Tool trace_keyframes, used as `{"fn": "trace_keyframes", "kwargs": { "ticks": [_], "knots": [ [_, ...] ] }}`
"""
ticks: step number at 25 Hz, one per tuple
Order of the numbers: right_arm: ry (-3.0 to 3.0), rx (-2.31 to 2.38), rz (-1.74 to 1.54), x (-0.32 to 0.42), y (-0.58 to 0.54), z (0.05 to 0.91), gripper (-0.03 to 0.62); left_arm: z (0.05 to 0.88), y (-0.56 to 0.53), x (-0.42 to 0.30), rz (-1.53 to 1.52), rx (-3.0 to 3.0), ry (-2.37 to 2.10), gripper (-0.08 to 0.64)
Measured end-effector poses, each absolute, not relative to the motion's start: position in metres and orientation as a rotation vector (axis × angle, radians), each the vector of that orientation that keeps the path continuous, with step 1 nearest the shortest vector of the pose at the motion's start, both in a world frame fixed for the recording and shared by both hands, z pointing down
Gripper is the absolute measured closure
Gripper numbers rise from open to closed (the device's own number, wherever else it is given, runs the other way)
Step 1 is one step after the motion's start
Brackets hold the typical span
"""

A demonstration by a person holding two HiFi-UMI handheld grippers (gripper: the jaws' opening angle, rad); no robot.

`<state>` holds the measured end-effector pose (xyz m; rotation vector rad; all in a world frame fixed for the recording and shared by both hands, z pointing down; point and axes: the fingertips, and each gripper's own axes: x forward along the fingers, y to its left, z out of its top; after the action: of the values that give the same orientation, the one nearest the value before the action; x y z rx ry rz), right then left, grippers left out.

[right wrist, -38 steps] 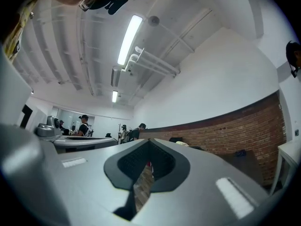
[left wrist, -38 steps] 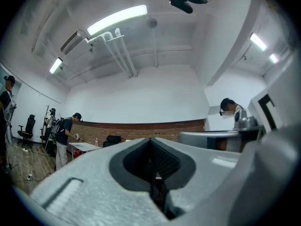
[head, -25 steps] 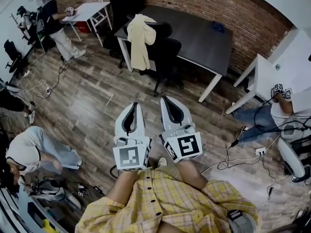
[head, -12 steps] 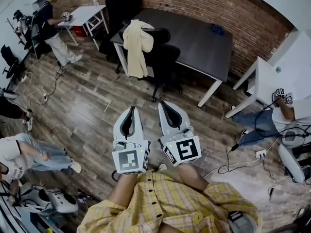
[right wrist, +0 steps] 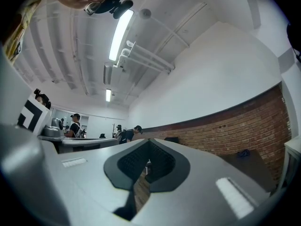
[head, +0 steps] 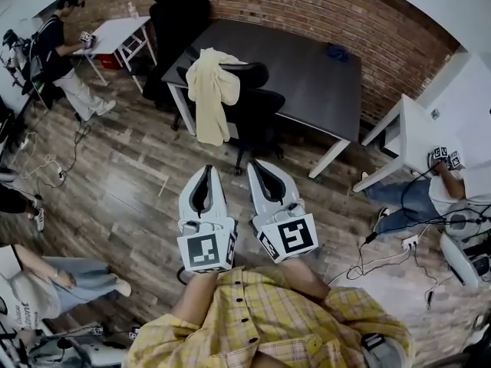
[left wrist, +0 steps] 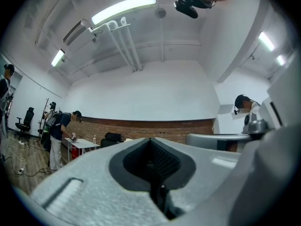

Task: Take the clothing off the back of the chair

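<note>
A pale yellow garment [head: 212,90] hangs over the back of a black office chair [head: 259,112], which stands at a dark table [head: 307,64] by the brick wall. My two grippers are held side by side over the wooden floor, short of the chair and apart from it. The left gripper [head: 207,170] points toward the garment's lower hem, its jaws shut and empty [left wrist: 151,141]. The right gripper [head: 258,164] points toward the chair's base, its jaws together with nothing in them [right wrist: 149,143]. My yellow checked shirt fills the bottom of the head view.
A second black chair [head: 178,12] stands at the table's far left end. A person works at a small white table [head: 116,27] at the far left. Another person [head: 426,194] sits by a white table [head: 410,125] on the right, with cables [head: 376,251] on the floor.
The chair with the garment has come closer in the head view as I moved across the floor toward it. Both grippers travelled along, still shut and side by side.
</note>
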<state>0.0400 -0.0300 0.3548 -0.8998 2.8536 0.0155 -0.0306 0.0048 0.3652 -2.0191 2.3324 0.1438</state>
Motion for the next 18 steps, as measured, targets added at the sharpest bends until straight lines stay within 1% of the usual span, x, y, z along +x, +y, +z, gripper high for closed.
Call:
{"fn": "trace_keyframes", "kwargs": {
  "ticks": [10,18],
  "knots": [
    [2.831,-1.006,0.038,-0.035,-0.097,0.341,0.594,0.356,-0.066,-0.101,0.119,-2.131,2.251,0.56],
    [2.807,-1.097,0.064,-0.08,-0.131,0.335,0.594,0.354,-0.107,-0.143,0.118,-2.223,2.172,0.56]
  ]
}}
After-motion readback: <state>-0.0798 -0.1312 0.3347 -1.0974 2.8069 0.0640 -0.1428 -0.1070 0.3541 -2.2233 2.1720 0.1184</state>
